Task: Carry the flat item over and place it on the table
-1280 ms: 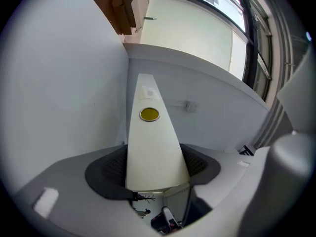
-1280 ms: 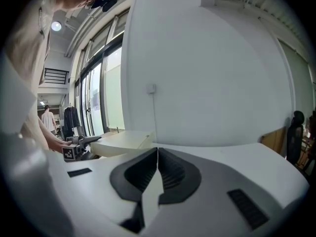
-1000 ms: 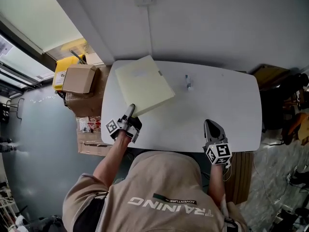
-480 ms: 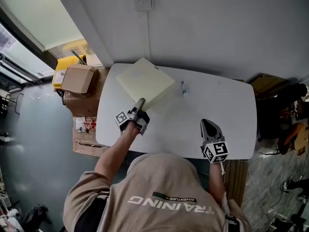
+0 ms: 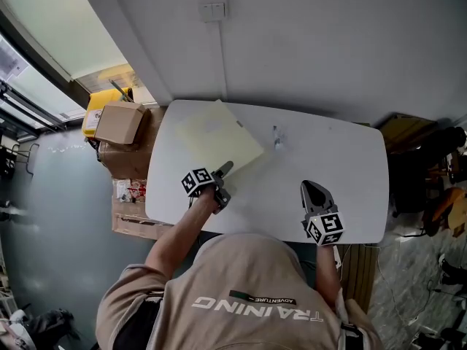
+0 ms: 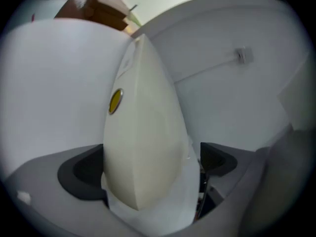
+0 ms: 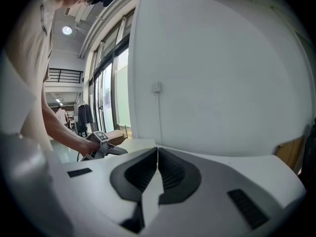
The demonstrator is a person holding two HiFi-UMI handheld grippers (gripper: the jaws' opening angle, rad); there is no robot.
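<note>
The flat item [image 5: 219, 137] is a pale cream square pad in clear wrap, lying on the far left part of the white table [image 5: 328, 159]. My left gripper [image 5: 225, 170] is at the pad's near corner. In the left gripper view the pad [image 6: 143, 142] stands edge-on between the jaws, which are opening. The right jaw pad [image 6: 217, 159] is off it, with only loose wrap in the gap. My right gripper [image 5: 315, 193] rests at the near right of the table, shut with nothing in it. Its jaws [image 7: 157, 157] meet.
A small clear object [image 5: 276, 138] stands on the table just right of the pad. Off the table's left end are a cardboard box [image 5: 120, 121] and a yellow case [image 5: 98, 109]. The wall with a switch [image 5: 212, 8] runs close behind the table.
The left gripper has swung right and turned, and the pad has settled lower and flatter onto the table. The right gripper has hardly moved.
</note>
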